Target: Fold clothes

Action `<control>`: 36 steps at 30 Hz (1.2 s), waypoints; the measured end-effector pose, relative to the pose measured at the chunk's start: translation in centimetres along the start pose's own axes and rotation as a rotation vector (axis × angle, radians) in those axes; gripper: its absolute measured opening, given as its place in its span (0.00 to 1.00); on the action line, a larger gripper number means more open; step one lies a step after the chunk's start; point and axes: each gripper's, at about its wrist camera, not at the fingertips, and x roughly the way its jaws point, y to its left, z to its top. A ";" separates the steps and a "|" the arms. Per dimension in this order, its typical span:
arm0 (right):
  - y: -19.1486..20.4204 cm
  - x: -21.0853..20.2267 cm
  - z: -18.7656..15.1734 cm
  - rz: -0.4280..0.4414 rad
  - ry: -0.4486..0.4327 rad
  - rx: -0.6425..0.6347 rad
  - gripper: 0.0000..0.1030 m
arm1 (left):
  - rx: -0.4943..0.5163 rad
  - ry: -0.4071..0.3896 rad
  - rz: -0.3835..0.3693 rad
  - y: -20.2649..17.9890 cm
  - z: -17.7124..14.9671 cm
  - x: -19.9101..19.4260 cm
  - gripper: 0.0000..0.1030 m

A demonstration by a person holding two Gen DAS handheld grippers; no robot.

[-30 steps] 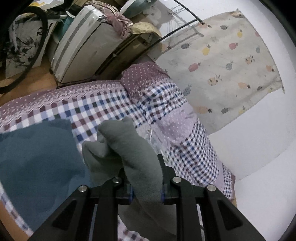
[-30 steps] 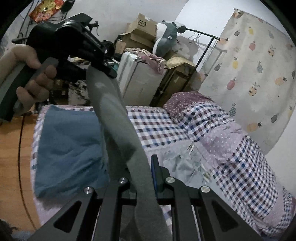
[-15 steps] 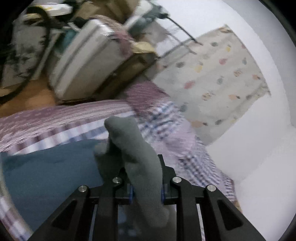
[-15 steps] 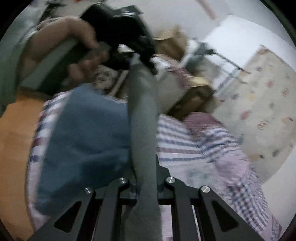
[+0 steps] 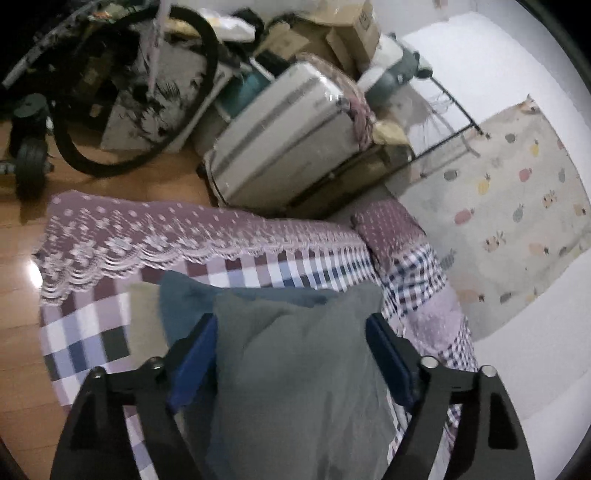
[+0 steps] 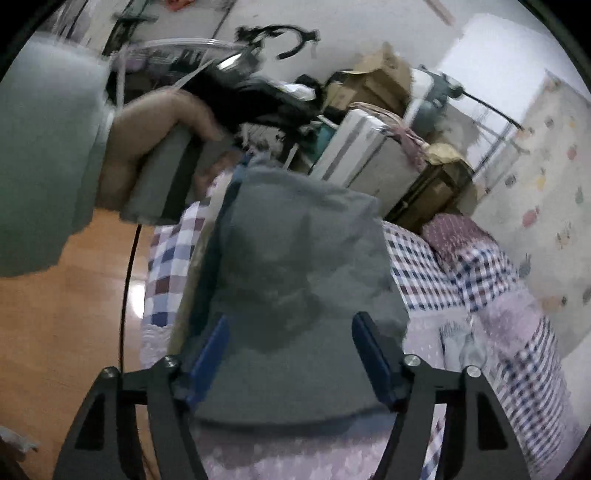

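Bed (image 5: 258,273) covered in a plaid sheet with a lace-trimmed dotted border along its far edge. Grey garment (image 5: 306,369) lies flat on the bed near the front edge, partly over a blue garment (image 5: 192,295) toward the left. Dotted pillow (image 5: 388,229) at the far right corner. Wood floor (image 5: 22,295) left of the bed.

No writing, brand, number or sign can be read in either view. The cardboard boxes (image 5: 354,33) stacked behind the suitcase (image 5: 284,136) may carry a dark printed mark on one side, but it is too blurred to make out. The pineapple-patterned curtain (image 5: 517,206) shows pictures only, no letters.
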 end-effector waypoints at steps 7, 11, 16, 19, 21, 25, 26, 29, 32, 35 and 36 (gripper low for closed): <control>-6.9 -9.4 -4.0 -0.045 -0.075 0.255 0.78 | 0.137 -0.053 -0.109 -5.5 -3.4 -6.0 0.85; -10.6 -15.1 -6.8 -0.137 -0.127 0.390 0.81 | 0.321 -0.073 -0.243 -11.7 -8.8 -10.6 0.94; -15.3 -22.2 -10.1 -0.285 -0.136 0.573 0.85 | 0.481 -0.023 -0.393 -19.9 -16.2 -14.4 0.98; -17.5 -26.1 -12.4 -0.388 -0.133 0.670 0.88 | 0.547 0.000 -0.470 -24.6 -20.3 -16.4 0.99; -18.8 -28.9 -14.2 -0.444 -0.137 0.727 0.90 | 0.585 0.040 -0.509 -27.8 -23.4 -17.5 0.99; -20.4 -33.4 -17.3 -0.531 -0.141 0.763 0.91 | 0.657 0.082 -0.557 -33.2 -29.0 -19.2 0.99; -20.6 -34.2 -18.0 -0.549 -0.140 0.770 0.92 | 0.678 0.091 -0.568 -34.3 -30.4 -19.5 0.99; -21.6 -37.6 -20.9 -0.602 -0.138 0.801 0.94 | 0.740 0.117 -0.602 -37.7 -34.7 -20.5 0.99; -22.7 -40.5 -24.0 -0.661 -0.121 0.827 0.95 | 0.803 0.144 -0.636 -41.1 -39.0 -21.5 0.99; -24.2 -43.4 -27.3 -0.725 -0.110 0.875 0.95 | 0.865 0.170 -0.670 -44.5 -43.3 -22.5 0.99; -24.6 -44.4 -28.4 -0.735 -0.110 0.900 0.95 | 0.886 0.179 -0.681 -45.6 -44.7 -22.8 0.99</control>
